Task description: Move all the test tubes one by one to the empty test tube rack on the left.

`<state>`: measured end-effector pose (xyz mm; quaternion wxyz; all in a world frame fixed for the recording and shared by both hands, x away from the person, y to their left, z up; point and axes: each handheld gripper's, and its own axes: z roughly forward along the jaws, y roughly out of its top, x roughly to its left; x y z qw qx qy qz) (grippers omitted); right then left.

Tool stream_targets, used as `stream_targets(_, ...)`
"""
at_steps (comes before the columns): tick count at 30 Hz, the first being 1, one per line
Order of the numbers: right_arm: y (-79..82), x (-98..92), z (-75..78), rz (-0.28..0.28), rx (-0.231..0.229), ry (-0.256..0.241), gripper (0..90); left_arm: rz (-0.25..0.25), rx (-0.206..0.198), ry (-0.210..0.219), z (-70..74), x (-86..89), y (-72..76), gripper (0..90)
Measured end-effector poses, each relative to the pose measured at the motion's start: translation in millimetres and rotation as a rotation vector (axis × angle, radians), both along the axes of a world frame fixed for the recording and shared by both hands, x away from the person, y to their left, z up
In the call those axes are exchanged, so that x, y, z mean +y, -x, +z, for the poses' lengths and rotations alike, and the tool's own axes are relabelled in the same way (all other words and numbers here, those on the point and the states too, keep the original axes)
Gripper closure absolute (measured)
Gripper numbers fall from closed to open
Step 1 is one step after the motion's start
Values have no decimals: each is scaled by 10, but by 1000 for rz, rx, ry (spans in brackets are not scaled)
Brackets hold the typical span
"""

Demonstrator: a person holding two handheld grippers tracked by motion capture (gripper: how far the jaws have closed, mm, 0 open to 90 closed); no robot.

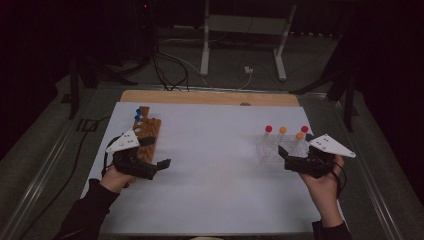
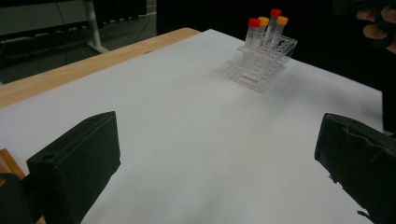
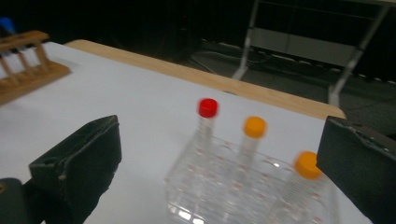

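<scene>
Right gripper [image 3: 219,154] is hovering, jaws spread wide, just before the clear rack [image 3: 243,191] holding 4 capped tubes [image 1: 283,131]; left gripper [image 2: 219,158], jaws also gaping, is waiting beside the wooden rack [image 1: 148,134].

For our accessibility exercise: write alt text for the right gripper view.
Two open black jaws frame a clear tube rack on a white table, holding a red-capped tube and two orange-capped tubes. A wooden rack stands far left.

Wooden table [image 1: 210,97], white sheet [image 1: 215,170], wooden rack [image 1: 148,134] left, clear tube rack [image 1: 272,150] right
</scene>
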<state>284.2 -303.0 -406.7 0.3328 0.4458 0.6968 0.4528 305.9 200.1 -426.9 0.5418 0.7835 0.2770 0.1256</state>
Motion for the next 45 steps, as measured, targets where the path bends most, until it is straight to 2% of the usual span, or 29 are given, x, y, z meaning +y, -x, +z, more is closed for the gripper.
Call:
stream_targets(4, -16, -115, -36, -39, 9, 2, 7, -15, 0, -1, -3, -22, 11, 11)
stream_targets(6, -20, -181, -51, -61, 6, -2, 69, -23, -4, -9, -6, -34, 16, 11)
stream_targets(8, -31, -243, -72, -87, 1, 0, 74, -23, -4, -9, -7, -42, 19, 11)
stream_targets(10, -51, -288, -106, -106, 12, 11, 137, -28, -4, -8, -6, -46, 20, 11)
stream_targets(13, -91, -340, -172, -126, 32, 14, 162, -28, -6, -5, -3, -47, 23, 11)
stream_targets(14, -109, -351, -196, -133, 42, 10, 206, -25, -9, -5, -2, -47, 25, 11)
stream_targets(15, -122, -363, -217, -133, 49, 3, 247, -25, -8, -2, -2, -45, 22, 11)
stream_targets(19, -176, -381, -286, -137, 87, -1, 312, -27, -6, -3, -4, -48, 21, 11)
stream_targets(27, -292, -401, -422, -156, 160, 21, 463, -34, 0, -1, -14, -61, 20, 11)
stream_targets(31, -357, -435, -463, -168, 176, -1, 522, -43, -3, -7, -16, -75, 23, 11)
stream_targets(39, -473, -437, -546, -176, 228, -8, 641, -35, 6, -7, -30, -73, 14, 11)
stream_targets(45, -543, -444, -570, -183, 233, -14, 699, -35, 2, -9, -29, -73, 12, 12)
